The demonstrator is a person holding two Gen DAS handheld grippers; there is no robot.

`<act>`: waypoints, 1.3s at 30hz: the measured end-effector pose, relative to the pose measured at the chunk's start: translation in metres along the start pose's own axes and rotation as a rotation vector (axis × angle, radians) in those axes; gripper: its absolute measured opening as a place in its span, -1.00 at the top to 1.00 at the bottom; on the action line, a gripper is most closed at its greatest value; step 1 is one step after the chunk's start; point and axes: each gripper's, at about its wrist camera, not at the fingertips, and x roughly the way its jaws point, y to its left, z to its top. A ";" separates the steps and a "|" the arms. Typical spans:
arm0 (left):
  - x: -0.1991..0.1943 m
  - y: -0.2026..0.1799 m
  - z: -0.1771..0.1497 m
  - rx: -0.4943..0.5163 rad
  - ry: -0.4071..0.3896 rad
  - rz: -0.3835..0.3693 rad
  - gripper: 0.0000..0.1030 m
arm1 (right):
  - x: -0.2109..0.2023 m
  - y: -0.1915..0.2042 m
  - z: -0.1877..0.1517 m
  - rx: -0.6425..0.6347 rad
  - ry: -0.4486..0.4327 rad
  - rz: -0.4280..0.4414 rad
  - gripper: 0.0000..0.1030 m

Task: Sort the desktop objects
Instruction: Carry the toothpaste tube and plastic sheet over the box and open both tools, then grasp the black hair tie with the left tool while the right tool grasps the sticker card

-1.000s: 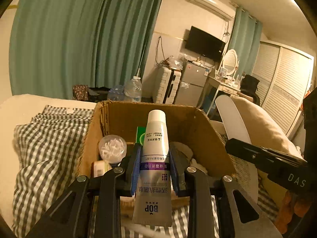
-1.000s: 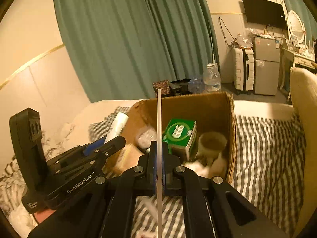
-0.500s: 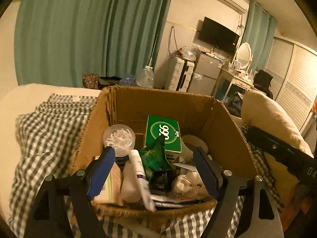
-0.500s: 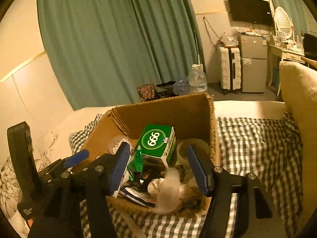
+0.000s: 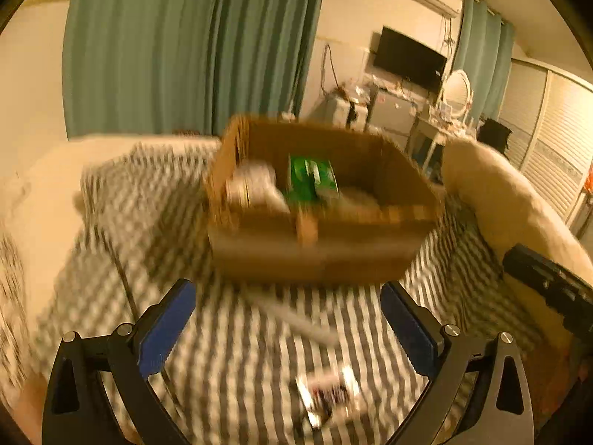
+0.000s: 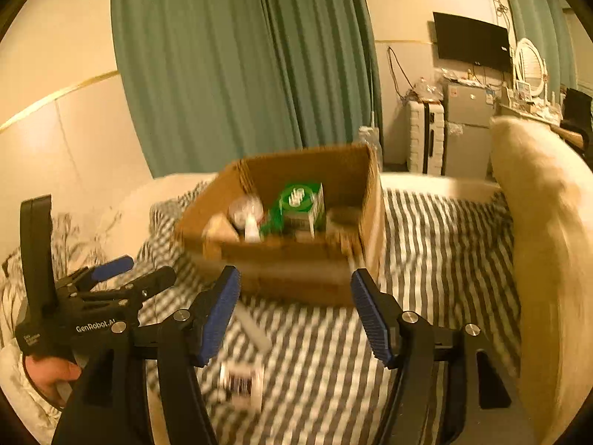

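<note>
An open cardboard box (image 5: 318,252) (image 6: 296,270) stands on the checked bedspread and holds a green carton (image 5: 313,181) (image 6: 302,204), a white tube (image 6: 252,228) and other small items, all blurred. My left gripper (image 5: 285,293) hovers in front of the box, its jaws opening wide with nothing between them. My right gripper (image 6: 294,276) is open and empty, also short of the box. On the bedspread below them lie a thin white stick (image 5: 300,319) (image 6: 254,328) and a small shiny packet (image 5: 328,396) (image 6: 241,382). The left gripper (image 6: 137,274) shows at the right view's left edge.
A large cream pillow (image 5: 500,204) (image 6: 548,222) lies right of the box. Green curtains (image 6: 241,55) hang behind the bed. The checked bedspread (image 5: 111,222) stretches out left of the box. A hand (image 6: 52,374) holds the left gripper's handle.
The left gripper let go of the white tube and the right let go of a thin white flat piece over the box. Both then drew back and down, so the box looks farther.
</note>
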 end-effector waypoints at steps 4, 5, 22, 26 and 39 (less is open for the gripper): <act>0.018 -0.010 -0.051 -0.014 0.087 -0.025 -0.99 | 0.006 0.001 -0.030 0.017 0.053 -0.026 -0.24; 0.024 -0.012 -0.058 -0.015 0.102 -0.034 -0.99 | 0.010 0.003 -0.036 0.017 0.069 -0.029 -0.24; 0.058 0.001 -0.113 -0.016 0.220 -0.029 0.84 | 0.066 0.013 -0.077 -0.016 0.240 -0.038 -0.25; 0.051 0.005 -0.104 -0.036 0.180 0.012 0.84 | 0.076 0.022 -0.088 -0.030 0.270 0.012 -0.25; 0.061 0.045 -0.100 -0.143 0.160 0.097 0.84 | 0.130 0.057 -0.125 -0.068 0.371 0.073 -0.61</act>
